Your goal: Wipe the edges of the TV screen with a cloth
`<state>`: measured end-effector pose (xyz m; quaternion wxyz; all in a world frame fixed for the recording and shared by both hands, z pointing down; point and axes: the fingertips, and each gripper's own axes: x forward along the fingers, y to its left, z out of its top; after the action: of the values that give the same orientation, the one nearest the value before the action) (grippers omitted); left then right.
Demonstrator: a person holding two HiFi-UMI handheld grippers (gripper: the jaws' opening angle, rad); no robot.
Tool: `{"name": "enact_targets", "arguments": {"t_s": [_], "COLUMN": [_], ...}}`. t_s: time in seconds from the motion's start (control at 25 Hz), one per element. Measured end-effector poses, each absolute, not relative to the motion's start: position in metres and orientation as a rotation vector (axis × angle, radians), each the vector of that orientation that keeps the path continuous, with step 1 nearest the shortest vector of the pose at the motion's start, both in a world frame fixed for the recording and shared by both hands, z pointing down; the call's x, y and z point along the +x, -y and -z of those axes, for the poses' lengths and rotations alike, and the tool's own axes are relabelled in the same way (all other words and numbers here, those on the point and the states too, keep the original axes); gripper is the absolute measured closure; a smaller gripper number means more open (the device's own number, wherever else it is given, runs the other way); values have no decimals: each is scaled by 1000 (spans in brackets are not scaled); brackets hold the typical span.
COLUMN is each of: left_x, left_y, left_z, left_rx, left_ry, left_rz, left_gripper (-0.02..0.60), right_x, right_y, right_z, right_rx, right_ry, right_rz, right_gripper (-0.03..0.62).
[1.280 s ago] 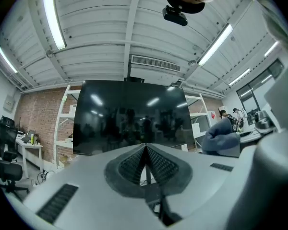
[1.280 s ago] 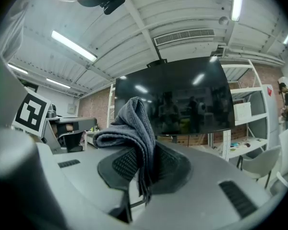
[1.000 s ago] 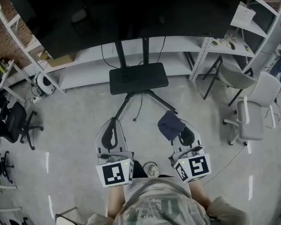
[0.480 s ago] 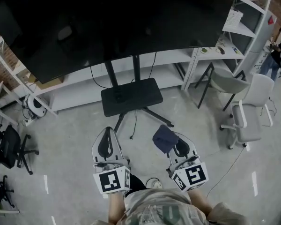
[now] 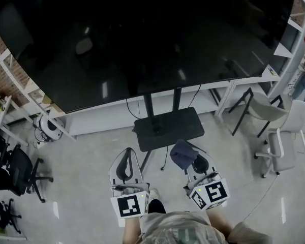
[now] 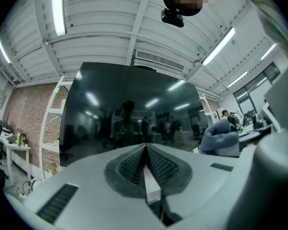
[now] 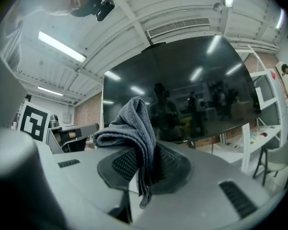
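Right gripper view: grey cloth (image 7: 134,123) pinched in right gripper (image 7: 145,169), left gripper (image 6: 146,152) closed empty; could lose cloth dragging loose fold hard along TV screen (image 5: 142,39) edge.

Glossy black TV screen (image 5: 142,39). Dark blue-grey cloth (image 7: 134,123). Left gripper (image 6: 145,151) and right gripper (image 7: 143,169) pale grey, with black ribbed pads (image 6: 127,166) and black-and-white square markers (image 5: 128,206). Black stand (image 5: 168,128). Light grey floor (image 5: 81,161). White shelves (image 5: 20,80). Red-brown brick wall (image 6: 24,114).

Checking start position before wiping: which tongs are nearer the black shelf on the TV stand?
Right. The right tongs, shut on the cloth, sit just below the black shelf; the left tongs, shut and empty, lie further off its lower-left corner.
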<state>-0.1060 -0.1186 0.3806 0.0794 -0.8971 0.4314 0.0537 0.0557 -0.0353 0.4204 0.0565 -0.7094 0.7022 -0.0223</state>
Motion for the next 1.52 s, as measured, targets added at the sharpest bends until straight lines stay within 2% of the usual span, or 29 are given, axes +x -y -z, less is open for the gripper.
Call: {"name": "enact_targets", "arguments": {"t_s": [0.28, 0.48, 1.12, 1.52], "left_x": [-144, -144, -90, -148], "left_y": [215, 261, 300, 313], "left_z": [-367, -373, -361, -369], "left_rx": [-2704, -2711, -2703, -2591], "left_ry": [-1283, -1328, -1339, -1531], "left_rz": [-165, -168, -188, -156], "left_gripper": [566, 566, 566, 566], "right_x": [7, 10, 71, 9], "right_y": [149, 189, 221, 269], "right_z": [-399, -392, -388, -394], "right_rx": [-2078, -2052, -2004, -1758], "right_ry": [-2160, -2144, -2133, -2297], "right_rz": [63, 75, 98, 160], "right_gripper": [545, 545, 545, 545]}}
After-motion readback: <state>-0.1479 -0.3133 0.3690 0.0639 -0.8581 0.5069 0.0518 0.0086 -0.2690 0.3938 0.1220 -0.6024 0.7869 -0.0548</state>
